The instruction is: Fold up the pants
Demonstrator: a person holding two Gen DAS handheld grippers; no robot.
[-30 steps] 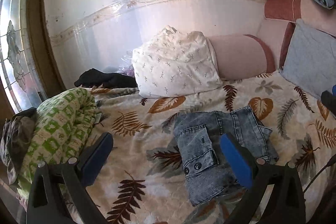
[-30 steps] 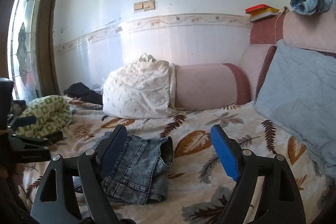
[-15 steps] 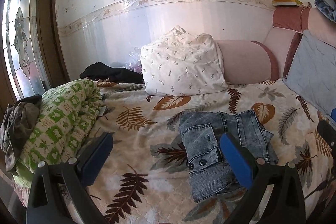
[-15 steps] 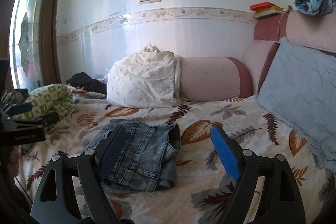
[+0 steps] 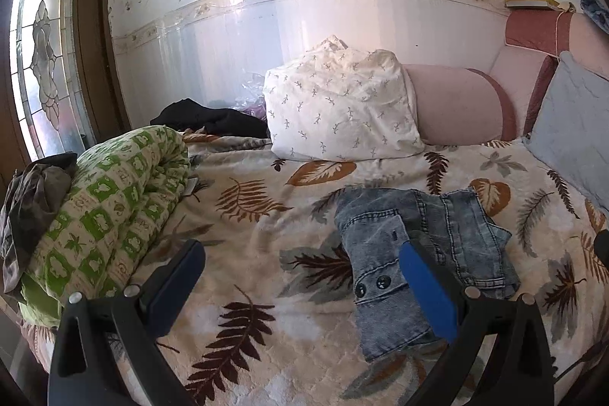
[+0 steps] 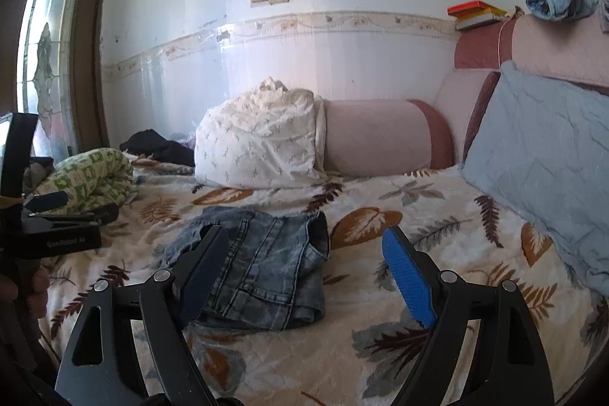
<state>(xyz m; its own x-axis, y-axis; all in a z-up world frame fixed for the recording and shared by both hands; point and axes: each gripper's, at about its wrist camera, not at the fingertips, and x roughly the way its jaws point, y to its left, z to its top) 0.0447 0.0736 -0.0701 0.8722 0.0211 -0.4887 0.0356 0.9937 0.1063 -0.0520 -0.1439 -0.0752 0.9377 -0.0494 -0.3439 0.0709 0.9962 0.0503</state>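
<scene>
While nothing on the bed serves as a container, we see the bedspread (image 5: 266, 292) with its leaf print carrying everything: the pants (image 5: 418, 246), a denim pair already folded into a compact bundle, lie flat near its middle, with two dark buttons showing on the near flap in the left wrist view. Behind them a white pillow (image 5: 338, 109) leans against a pink bolster (image 5: 456, 109), a pale blue cushion (image 6: 544, 177) stands at the right, and a rolled green quilt (image 5: 106, 204) lies at the left edge with a dark garment (image 5: 209, 117) beyond it. A small stack of books (image 6: 475, 14) sits on the headboard.

We hold the left gripper (image 5: 300, 284) above the bedspread with its jaws spread wide and nothing between them; its blue right pad overlaps the pants in view, though we cannot tell whether it touches the cloth. The right gripper (image 6: 304, 273) is likewise wide open and empty, aimed across the bed toward the pillow, the pants lying just past its left finger. In the right wrist view the left gripper appears at the left edge, level and pointing across the bed, held in a hand (image 6: 36, 288).

On its black body we read pale lettering that looks like "GenRobot AI", though it is blurred.
</scene>
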